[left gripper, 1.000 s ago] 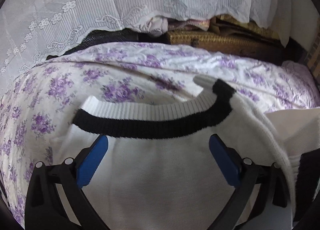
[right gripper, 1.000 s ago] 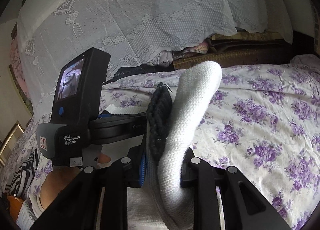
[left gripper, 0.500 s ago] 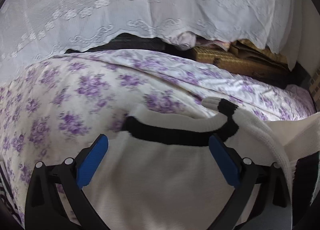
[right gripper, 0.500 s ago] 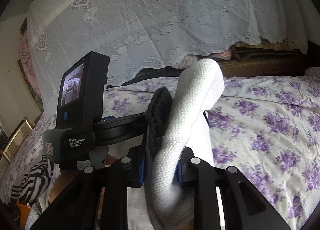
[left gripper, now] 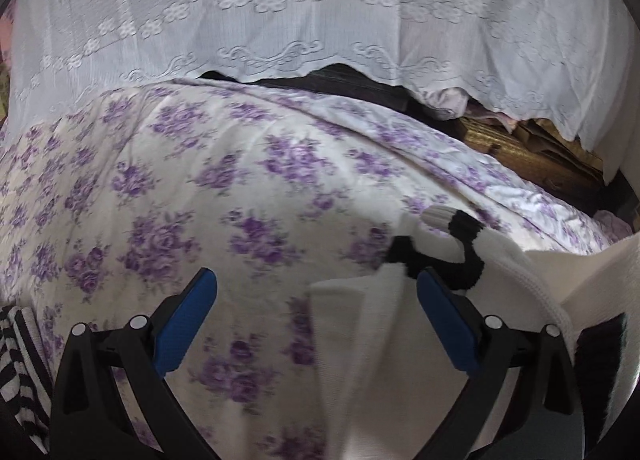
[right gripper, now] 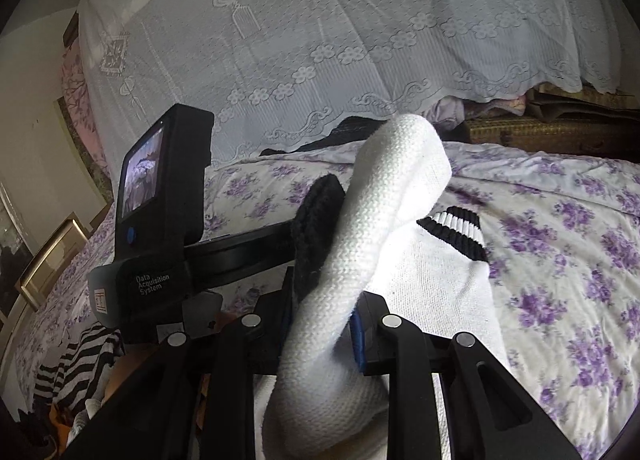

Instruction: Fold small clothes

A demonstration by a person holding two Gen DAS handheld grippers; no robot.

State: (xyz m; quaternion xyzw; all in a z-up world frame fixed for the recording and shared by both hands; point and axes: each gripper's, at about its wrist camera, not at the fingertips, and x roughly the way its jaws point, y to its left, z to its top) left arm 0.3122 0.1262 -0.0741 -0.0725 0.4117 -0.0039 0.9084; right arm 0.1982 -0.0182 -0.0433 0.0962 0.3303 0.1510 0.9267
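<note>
A white knit sweater (left gripper: 360,356) with black ribbed trim (left gripper: 468,272) lies on the floral bedsheet (left gripper: 160,199), at the lower right of the left wrist view. My left gripper (left gripper: 316,280) hovers open over the sheet and the sweater's left edge; its blue pads (left gripper: 184,324) touch nothing. In the right wrist view my right gripper (right gripper: 320,312) is shut on a bunched fold of the sweater (right gripper: 392,199), which stands up above the fingers. A black-and-white striped cuff (right gripper: 452,227) rests on the sheet beyond. The left gripper's housing (right gripper: 160,211) sits to the left.
A black-and-white striped garment (left gripper: 20,360) lies at the bed's left edge, seen also as the striped garment (right gripper: 72,360) from the right wrist. A white lace cover (left gripper: 320,19) hangs behind the bed over a woven box (left gripper: 520,151). A gold frame (right gripper: 48,256) leans at far left.
Both grippers have shifted left across the bed. The sweater has slid from the middle of the left wrist view to its right side. The right gripper keeps its hold; the striped cuff now shows.
</note>
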